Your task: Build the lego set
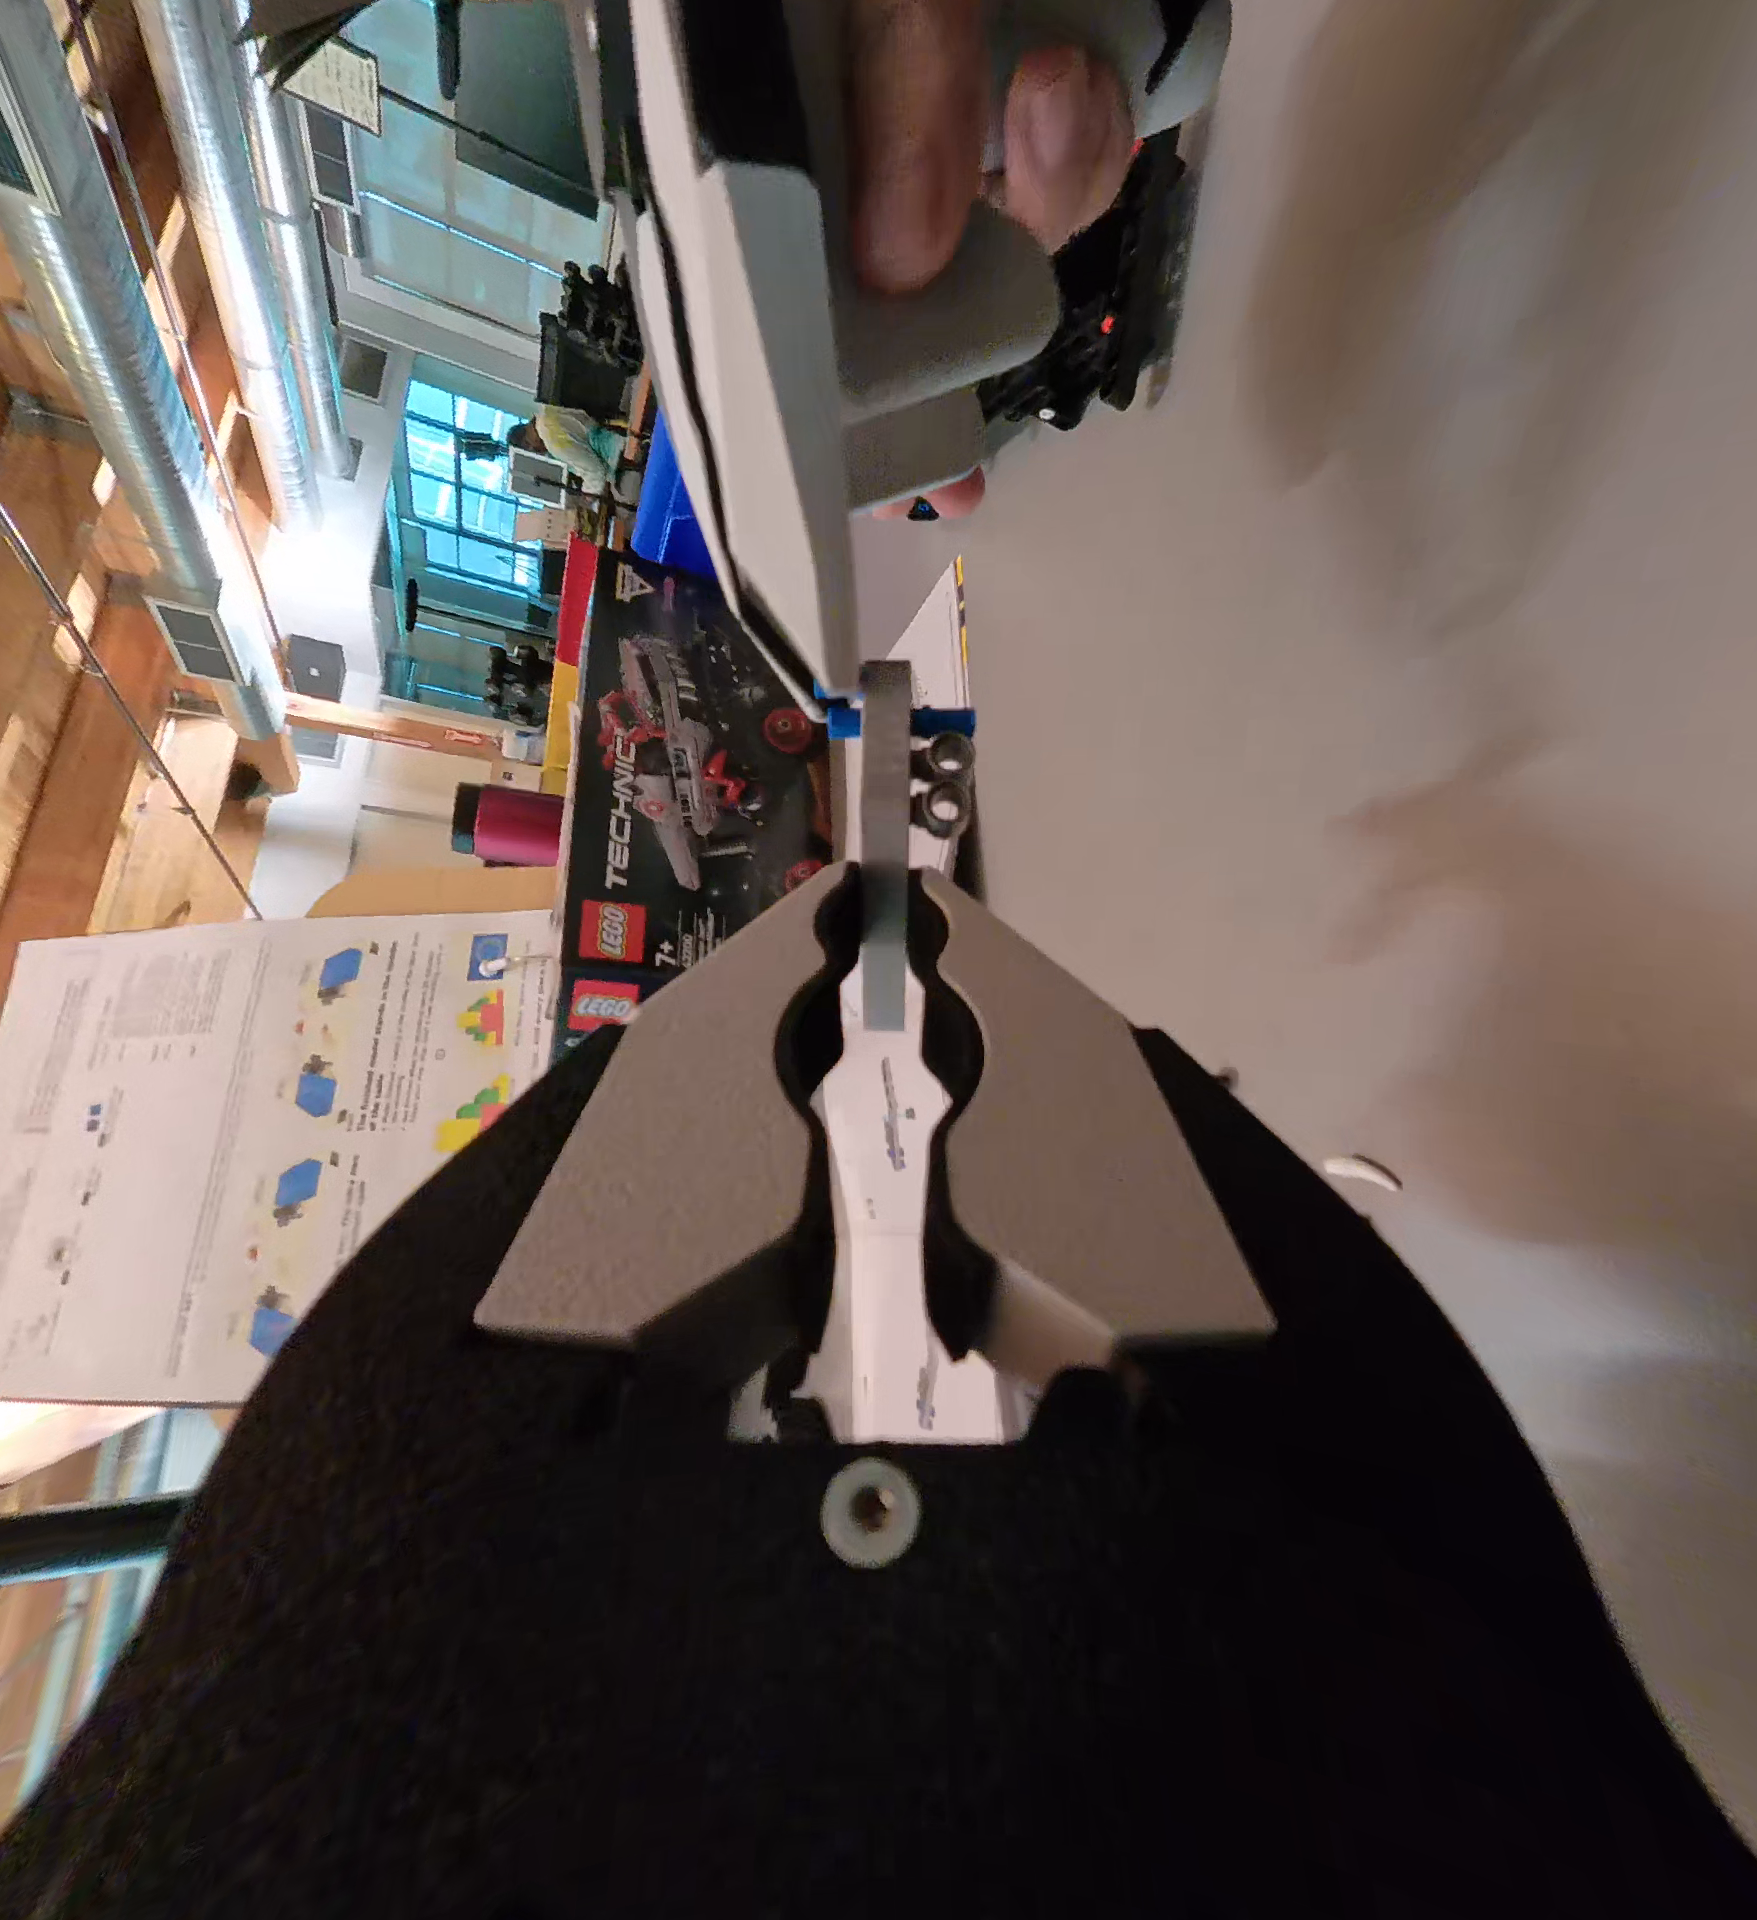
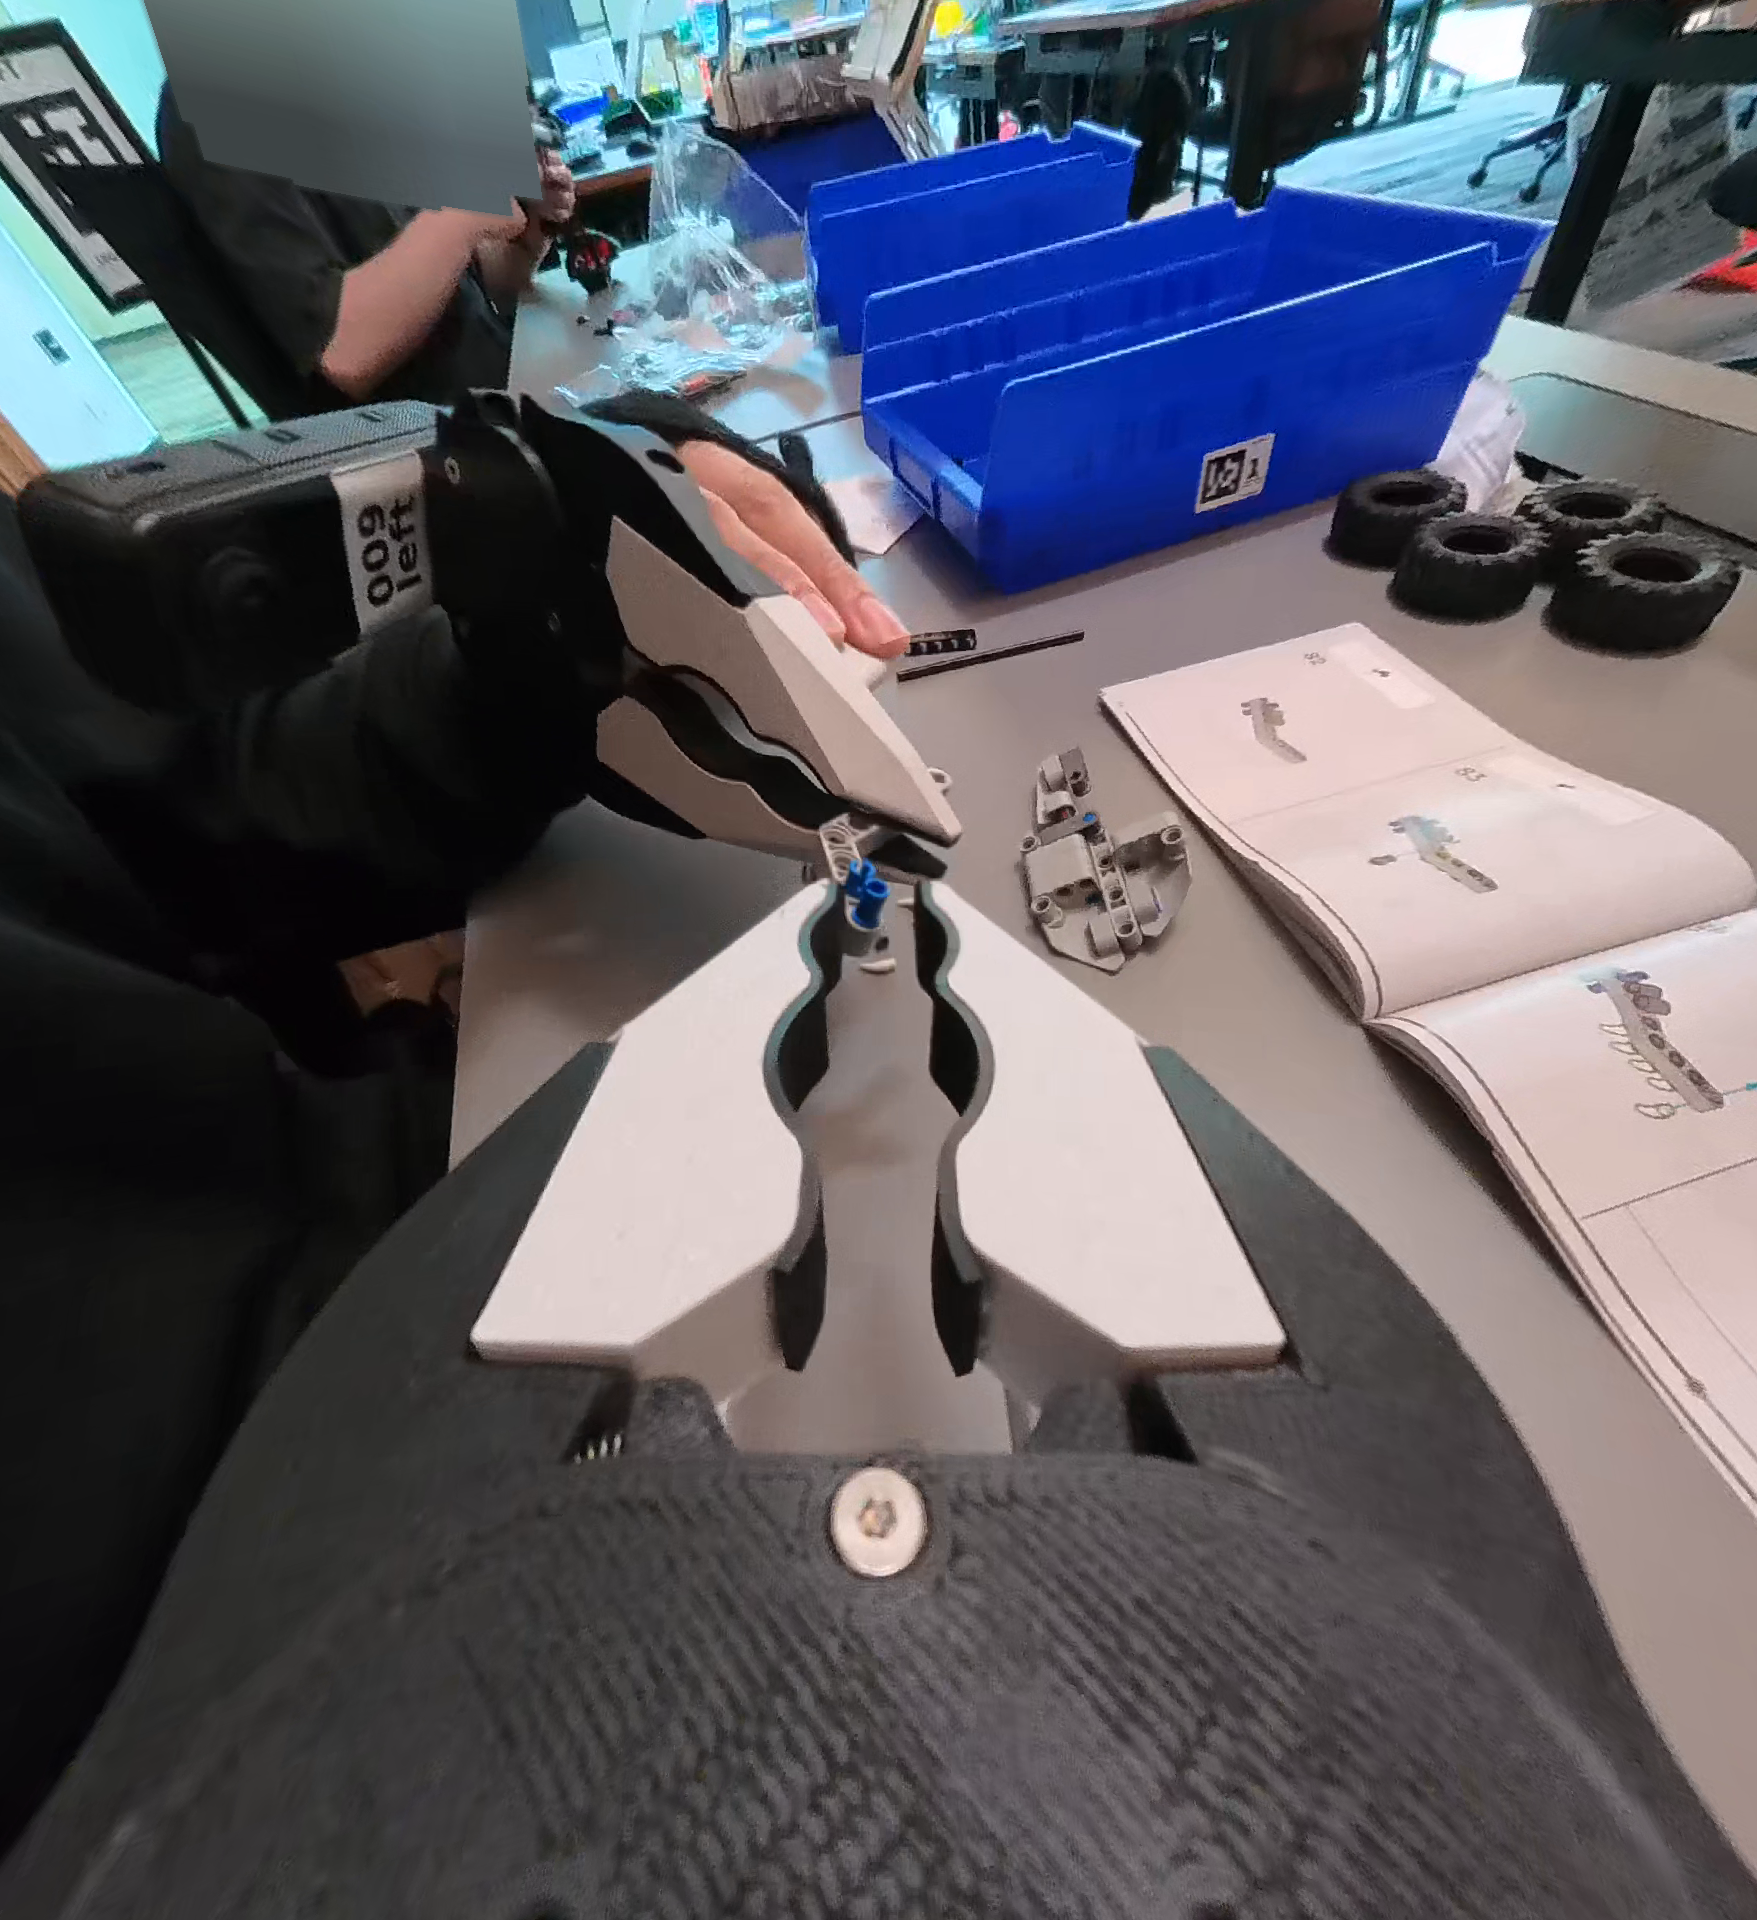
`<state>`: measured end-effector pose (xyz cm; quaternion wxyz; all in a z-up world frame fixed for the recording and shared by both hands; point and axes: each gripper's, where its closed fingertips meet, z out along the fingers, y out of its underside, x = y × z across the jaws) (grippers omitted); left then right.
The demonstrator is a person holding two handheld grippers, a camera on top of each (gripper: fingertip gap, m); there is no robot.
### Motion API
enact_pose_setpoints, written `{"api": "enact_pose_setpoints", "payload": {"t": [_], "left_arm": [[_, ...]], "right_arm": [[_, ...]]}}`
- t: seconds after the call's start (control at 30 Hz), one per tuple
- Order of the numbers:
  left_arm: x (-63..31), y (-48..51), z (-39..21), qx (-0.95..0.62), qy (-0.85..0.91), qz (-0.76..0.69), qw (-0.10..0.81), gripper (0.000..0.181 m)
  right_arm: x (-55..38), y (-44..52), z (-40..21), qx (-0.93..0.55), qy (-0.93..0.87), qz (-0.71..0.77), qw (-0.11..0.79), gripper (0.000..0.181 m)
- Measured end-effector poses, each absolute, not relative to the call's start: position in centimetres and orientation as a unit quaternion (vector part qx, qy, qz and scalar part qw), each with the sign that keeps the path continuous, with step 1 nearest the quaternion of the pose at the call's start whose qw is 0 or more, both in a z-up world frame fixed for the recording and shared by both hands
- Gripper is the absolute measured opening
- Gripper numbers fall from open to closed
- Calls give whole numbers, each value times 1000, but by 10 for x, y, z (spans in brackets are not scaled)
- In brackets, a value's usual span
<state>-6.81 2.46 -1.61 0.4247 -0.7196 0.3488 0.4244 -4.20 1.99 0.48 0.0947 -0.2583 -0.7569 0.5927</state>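
Observation:
In the left wrist view my left gripper [image 1: 884, 894] is shut on a grey Lego beam [image 1: 882, 790] held edge-on above the grey table. A blue pin [image 1: 941, 719] passes through the beam's far end, and two dark round connectors [image 1: 947, 781] stick out of its side. My right gripper [image 1: 832, 675] comes in from above, its tips on the pin's other end. In the right wrist view my right gripper [image 2: 869, 909] is closed on the blue pin [image 2: 866, 891], tip to tip with the left gripper [image 2: 905, 831] and its beam [image 2: 838, 836].
On the table [image 2: 1269, 1091] are a grey Lego subassembly [image 2: 1102, 873], an open instruction booklet [image 2: 1476, 831], several black tires [image 2: 1528, 561], a thin black axle [image 2: 988, 655] and blue bins [image 2: 1165, 416]. A person sits at the far left. The Lego box [image 1: 666, 810] stands behind.

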Motion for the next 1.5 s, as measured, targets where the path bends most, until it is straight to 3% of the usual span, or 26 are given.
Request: {"api": "enact_pose_setpoints", "payload": {"t": [0.07,0.57,1.1,1.17,1.23,1.3,1.4,1.5], "left_arm": [[-66,25,-16,-715,355,432,419,4],[-39,23,-49,-702,413,467,345,5],[-33,20,-54,-730,455,420,288,6],[-30,14,-99,-730,507,404,217,6],[-28,20,-93,-709,486,451,242,6],[-28,28,-71,-705,450,470,283,6],[-42,31,-61,-675,455,514,270,6],[-43,40,-58,-643,459,533,304,6]], "right_arm": [[-40,17,7,-254,-755,597,93,3],[-16,8,-19,-292,-739,603,66,2],[-16,9,-16,-221,-851,441,181,2],[-18,1,28,-207,-799,522,215,2],[-33,29,56,-228,-804,465,293,2],[-46,51,46,-247,-819,419,304,2],[-55,74,6,-318,-828,363,286,2],[-41,64,-40,-385,-821,369,203,3]]}}
